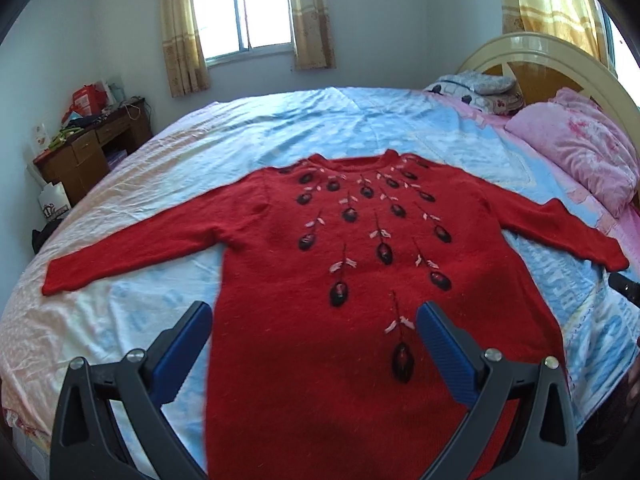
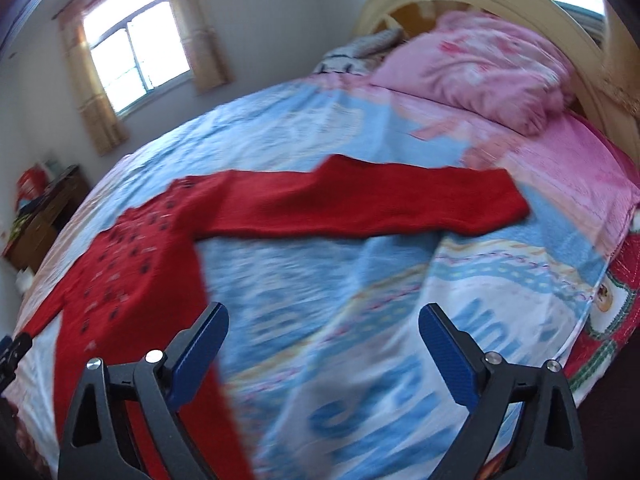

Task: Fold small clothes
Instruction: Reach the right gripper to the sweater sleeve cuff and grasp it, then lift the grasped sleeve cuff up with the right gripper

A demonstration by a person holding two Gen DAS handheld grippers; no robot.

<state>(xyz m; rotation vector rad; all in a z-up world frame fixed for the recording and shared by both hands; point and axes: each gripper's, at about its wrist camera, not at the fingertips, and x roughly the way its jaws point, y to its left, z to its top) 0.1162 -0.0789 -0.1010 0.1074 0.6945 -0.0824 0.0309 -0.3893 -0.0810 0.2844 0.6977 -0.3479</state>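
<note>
A red knitted sweater (image 1: 320, 248) with dark flower embroidery lies flat and face up on the bed, both sleeves spread out sideways. My left gripper (image 1: 314, 316) is open and empty, hovering above the sweater's lower body. In the right wrist view the sweater's body (image 2: 132, 264) is at the left and its right sleeve (image 2: 360, 206) stretches across the middle. My right gripper (image 2: 323, 318) is open and empty above the blue bedsheet, short of that sleeve. The right gripper's tip also shows at the right edge of the left wrist view (image 1: 624, 286).
The bed has a light blue patterned sheet (image 1: 280, 128). A pink pillow (image 1: 576, 148) and folded bedding (image 1: 476, 88) lie by the cream headboard (image 1: 552, 52). A wooden desk (image 1: 92, 148) with clutter stands at the far left under a window (image 1: 244, 8).
</note>
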